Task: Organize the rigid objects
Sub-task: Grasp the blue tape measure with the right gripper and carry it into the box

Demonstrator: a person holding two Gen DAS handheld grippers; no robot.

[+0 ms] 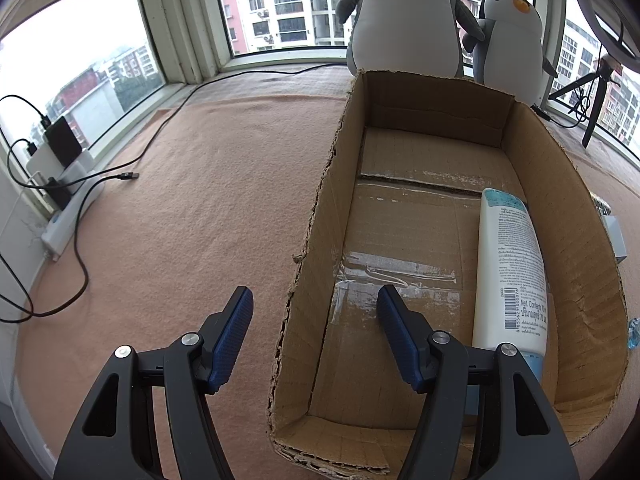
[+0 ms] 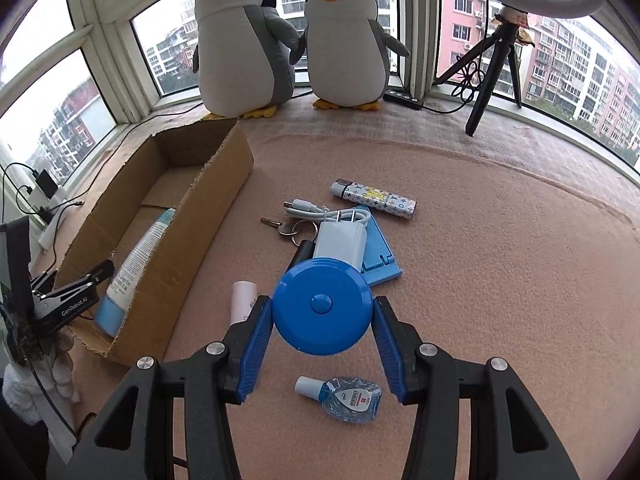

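Note:
My right gripper (image 2: 322, 304) is shut on a round blue tape measure (image 2: 322, 308), held just above the pile on the pink cloth. An open cardboard box (image 2: 208, 208) lies to its left, with a white lotion bottle (image 2: 140, 256) lying inside. In the left wrist view my left gripper (image 1: 315, 296) stands open and empty, straddling the left wall of the box (image 1: 320, 216). The bottle (image 1: 508, 264) rests along the box's right wall, beside the right finger.
On the cloth lie a white charger with cable (image 2: 340, 244), keys (image 2: 280, 226), a blue stand (image 2: 378, 256), a patterned stick (image 2: 374, 200), a pale tube (image 2: 242, 306) and a small clear bottle (image 2: 344, 398). Two plush penguins (image 2: 240, 40) and a tripod (image 2: 492, 64) stand by the window. Cables (image 1: 80, 264) trail at the left.

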